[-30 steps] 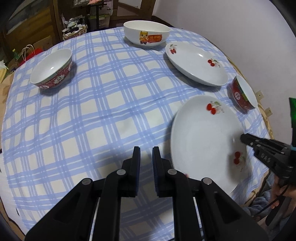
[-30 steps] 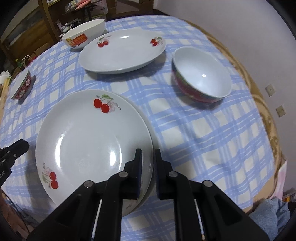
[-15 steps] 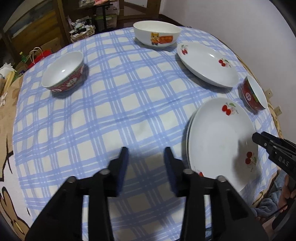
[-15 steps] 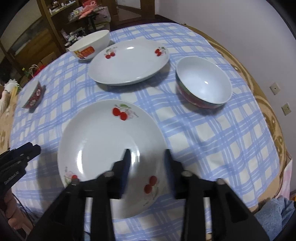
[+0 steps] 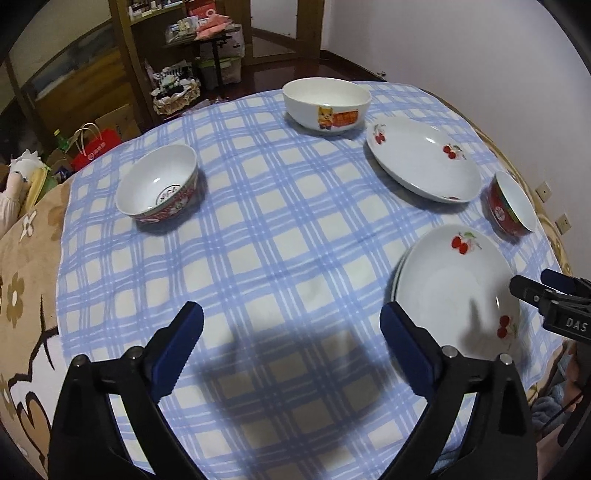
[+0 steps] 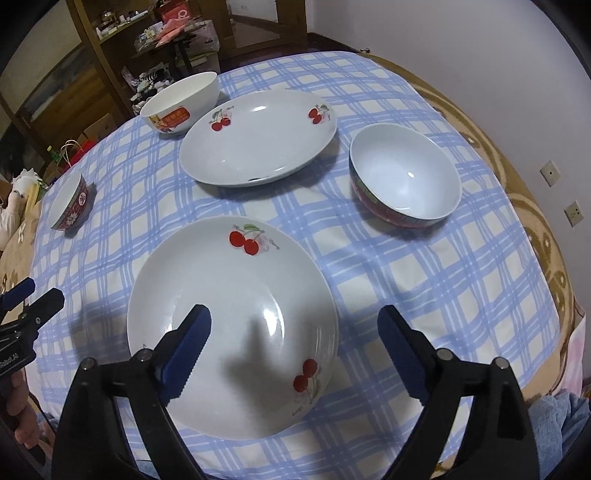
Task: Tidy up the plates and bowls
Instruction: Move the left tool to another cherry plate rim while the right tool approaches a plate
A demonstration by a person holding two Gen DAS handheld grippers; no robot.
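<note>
Both tongs, left (image 5: 291, 325) and right (image 6: 293, 328), just spread apart, empty; lone cherry plate (image 6: 258, 138) lies at twelve o'clock beyond stacked plates (image 6: 232, 317), right nearer.

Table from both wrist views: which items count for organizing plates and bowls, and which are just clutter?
Job items:
- stacked cherry plates
- single cherry plate
- cartoon bowl
- red bowl
- second red bowl

Lying about:
- wicker basket
- red bag
- shelf clutter
</note>
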